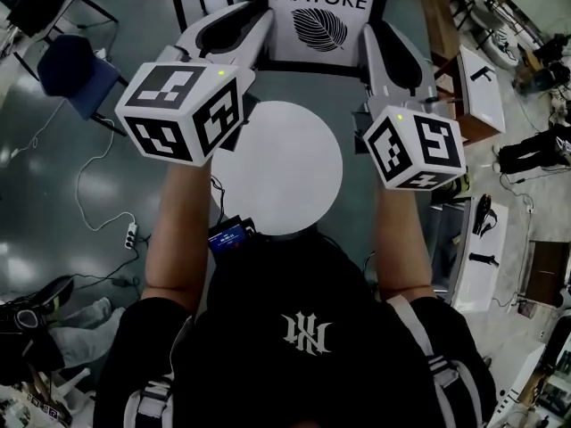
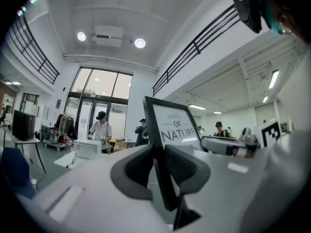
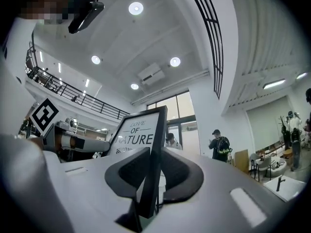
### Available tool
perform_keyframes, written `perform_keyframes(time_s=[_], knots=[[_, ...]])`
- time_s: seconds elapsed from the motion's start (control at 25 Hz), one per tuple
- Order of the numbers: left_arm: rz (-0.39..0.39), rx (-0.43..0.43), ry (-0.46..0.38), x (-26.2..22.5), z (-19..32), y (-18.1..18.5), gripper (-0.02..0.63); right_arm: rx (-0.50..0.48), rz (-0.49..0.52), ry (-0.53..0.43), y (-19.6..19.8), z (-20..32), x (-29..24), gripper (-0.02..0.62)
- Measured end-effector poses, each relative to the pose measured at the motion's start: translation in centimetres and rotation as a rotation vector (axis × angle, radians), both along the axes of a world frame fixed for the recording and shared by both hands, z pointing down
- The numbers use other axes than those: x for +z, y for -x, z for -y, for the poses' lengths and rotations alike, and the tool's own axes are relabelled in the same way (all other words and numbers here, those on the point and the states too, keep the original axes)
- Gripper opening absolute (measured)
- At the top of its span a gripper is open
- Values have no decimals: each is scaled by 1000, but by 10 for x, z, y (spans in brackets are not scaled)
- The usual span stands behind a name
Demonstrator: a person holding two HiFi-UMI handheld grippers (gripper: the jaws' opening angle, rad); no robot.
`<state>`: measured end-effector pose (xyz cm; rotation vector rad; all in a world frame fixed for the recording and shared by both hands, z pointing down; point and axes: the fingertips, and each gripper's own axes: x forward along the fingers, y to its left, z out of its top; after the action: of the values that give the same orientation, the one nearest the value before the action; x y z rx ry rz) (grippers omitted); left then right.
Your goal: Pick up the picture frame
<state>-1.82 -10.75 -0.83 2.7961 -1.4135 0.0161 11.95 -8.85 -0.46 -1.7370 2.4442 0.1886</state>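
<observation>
The picture frame (image 1: 318,12) is between the left gripper (image 1: 243,27) and the right gripper (image 1: 385,45), one on each side edge. The round table (image 1: 285,172) lies below.

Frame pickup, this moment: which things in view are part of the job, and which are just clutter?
In the job:
- picture frame
- left gripper, shut on the frame's left edge
- right gripper, shut on its right edge

Just lying about:
- round white table
- blue chair
- power strip on the floor
- person with a backpack
</observation>
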Motion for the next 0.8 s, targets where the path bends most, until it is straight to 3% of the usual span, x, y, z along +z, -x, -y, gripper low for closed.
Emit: perform_keyframes(time_s=[0.36,0.8], knots=[[-19,57,-171,-36,-39,1,78,52,0,-141,3,-46,-31,69],[-66,160,-301,-63,-88,18,78,144,-20,-287,23,-115,-63,67]])
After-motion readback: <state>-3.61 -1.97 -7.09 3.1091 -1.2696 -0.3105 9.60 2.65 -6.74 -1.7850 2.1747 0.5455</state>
